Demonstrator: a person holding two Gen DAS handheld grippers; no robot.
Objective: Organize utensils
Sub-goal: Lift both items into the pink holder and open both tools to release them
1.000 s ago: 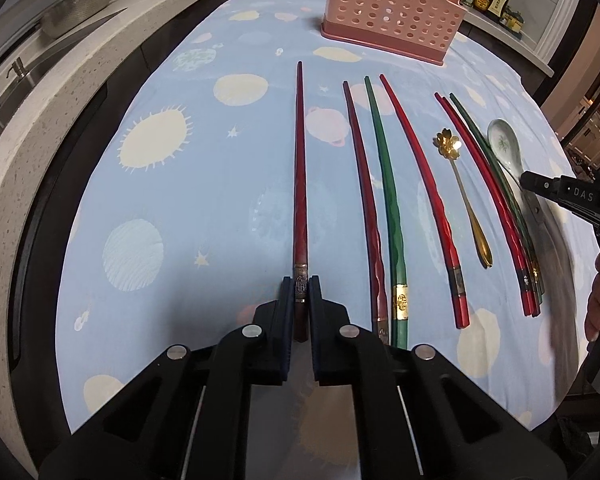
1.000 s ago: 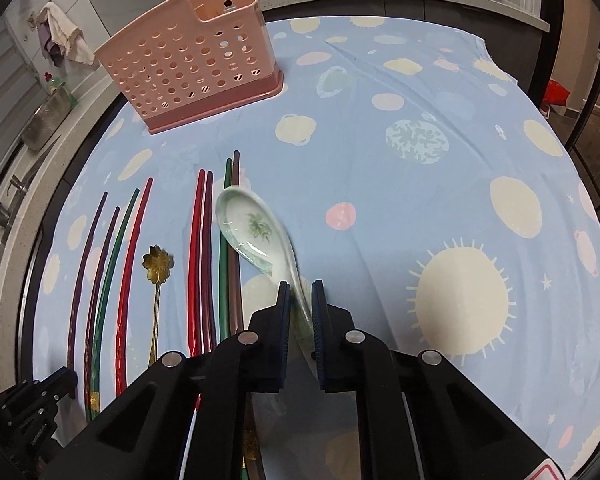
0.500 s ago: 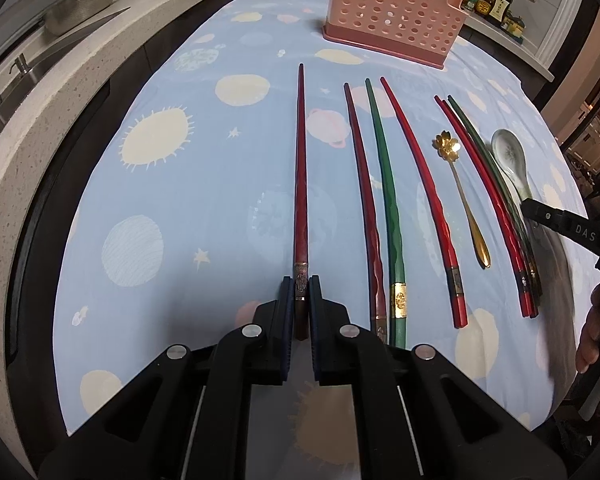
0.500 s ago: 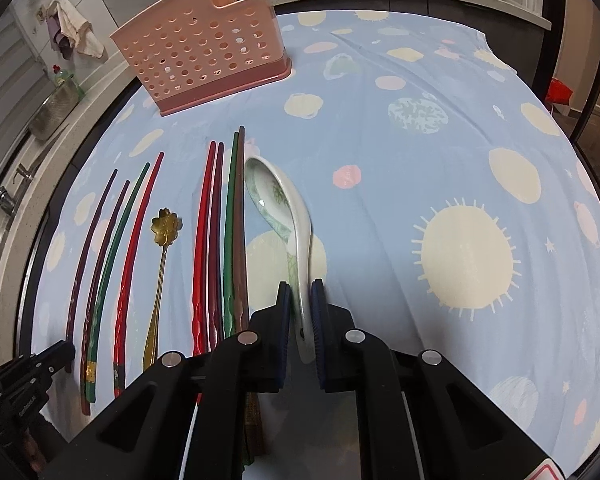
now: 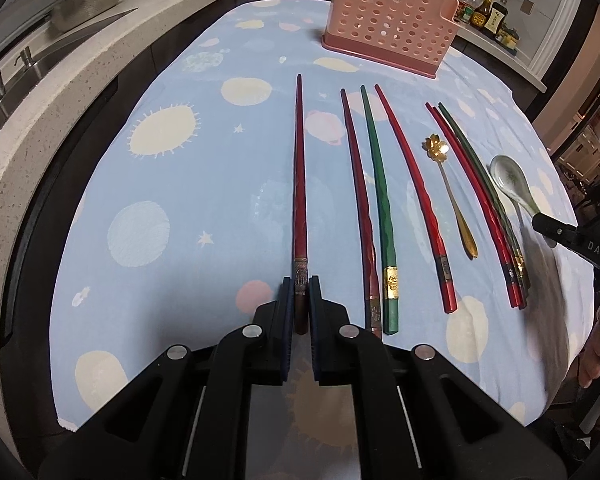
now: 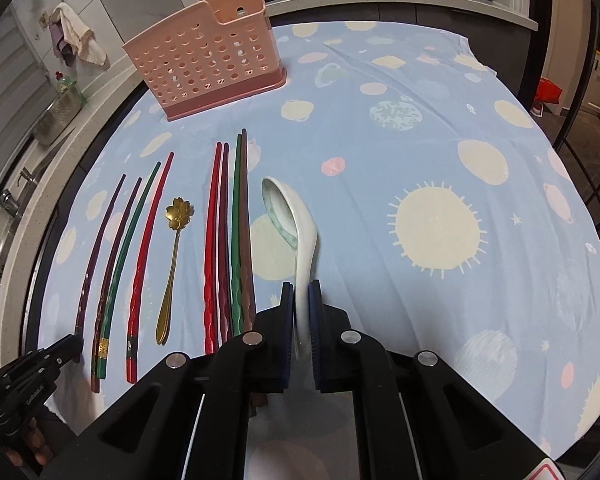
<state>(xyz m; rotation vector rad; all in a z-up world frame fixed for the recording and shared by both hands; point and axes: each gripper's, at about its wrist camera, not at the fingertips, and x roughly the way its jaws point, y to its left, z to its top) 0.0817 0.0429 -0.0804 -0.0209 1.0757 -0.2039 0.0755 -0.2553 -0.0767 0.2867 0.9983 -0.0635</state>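
My left gripper (image 5: pixel 301 285) is shut on the thick end of a dark red chopstick (image 5: pixel 299 176) that points away toward the pink perforated utensil basket (image 5: pixel 392 20). My right gripper (image 6: pixel 300 292) is shut on the handle of a white ceramic spoon (image 6: pixel 296 224), bowl forward and rolled onto its side. Several more red, green and brown chopsticks (image 6: pixel 236 232) and a gold flower-headed spoon (image 6: pixel 175 248) lie in a row on the blue planet-print cloth (image 6: pixel 440 140). The basket (image 6: pixel 208 64) stands at the back of the table.
A stone counter with a sink and steel pot (image 5: pixel 86 4) runs along the left. Sauce bottles (image 5: pixel 486 14) and a stove stand behind the table. The table's right half (image 6: pixel 460 240) carries only the cloth.
The right gripper has pulled the spoon back toward the front edge and rolled it onto its side. The left gripper still grips the dark red chopstick in about the same place.
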